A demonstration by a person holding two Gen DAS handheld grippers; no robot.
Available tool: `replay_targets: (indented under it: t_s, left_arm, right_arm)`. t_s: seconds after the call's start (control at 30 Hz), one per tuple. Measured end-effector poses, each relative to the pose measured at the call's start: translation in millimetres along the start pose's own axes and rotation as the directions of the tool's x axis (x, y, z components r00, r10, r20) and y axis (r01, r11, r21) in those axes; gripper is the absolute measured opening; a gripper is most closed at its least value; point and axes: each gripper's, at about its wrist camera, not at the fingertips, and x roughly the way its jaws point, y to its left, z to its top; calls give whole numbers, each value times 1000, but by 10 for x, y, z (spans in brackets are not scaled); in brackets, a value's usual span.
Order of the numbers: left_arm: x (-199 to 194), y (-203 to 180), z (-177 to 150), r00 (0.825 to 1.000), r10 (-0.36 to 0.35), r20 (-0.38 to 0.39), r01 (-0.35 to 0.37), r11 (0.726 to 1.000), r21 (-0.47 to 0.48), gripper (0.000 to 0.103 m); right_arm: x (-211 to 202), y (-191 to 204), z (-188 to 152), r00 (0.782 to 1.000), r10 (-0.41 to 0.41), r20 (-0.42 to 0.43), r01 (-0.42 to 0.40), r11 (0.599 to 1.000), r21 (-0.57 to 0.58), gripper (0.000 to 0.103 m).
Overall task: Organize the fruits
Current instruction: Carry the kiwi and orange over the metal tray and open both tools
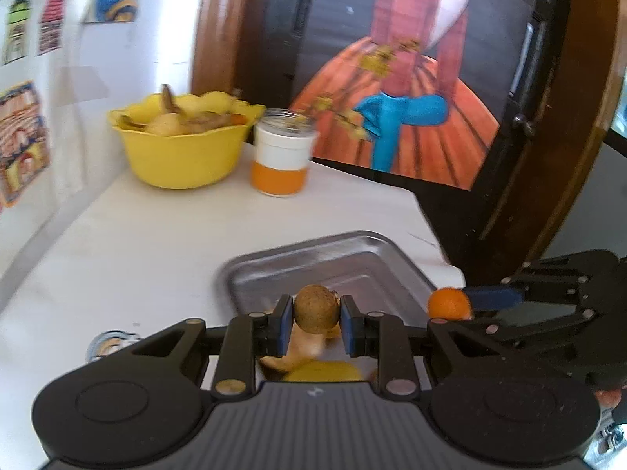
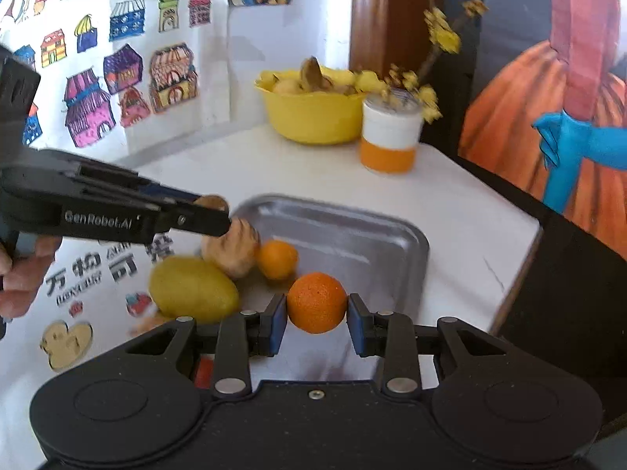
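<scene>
yellow fruit (image 1: 323, 374) mostly hidden behind left tool (image 1: 316, 323), bowl (image 1: 180, 149) contents blurred

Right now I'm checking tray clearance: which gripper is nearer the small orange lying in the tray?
Left. The left gripper hangs just above the small orange, holding a brown fruit; the right gripper sits nearer the camera.

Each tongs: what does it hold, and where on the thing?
Left tongs clamp a brown round fruit across its sides. Right tongs clamp an orange across its sides.
</scene>
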Motion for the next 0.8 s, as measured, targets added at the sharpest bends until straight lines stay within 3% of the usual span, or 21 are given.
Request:
replay_targets:
  t_s: [0.4, 0.8]
  left_arm:
    - [363, -480, -81, 997, -24, -71, 29, 997, 68, 27]
    - [563, -604, -123, 993, -4, -119, 17, 995, 102, 28]
  right_arm:
    - [0, -138, -409, 1000, -1, 9, 1, 1000, 30, 35]
    - [-31, -93, -474, 999, 1, 47, -2, 1000, 13, 36]
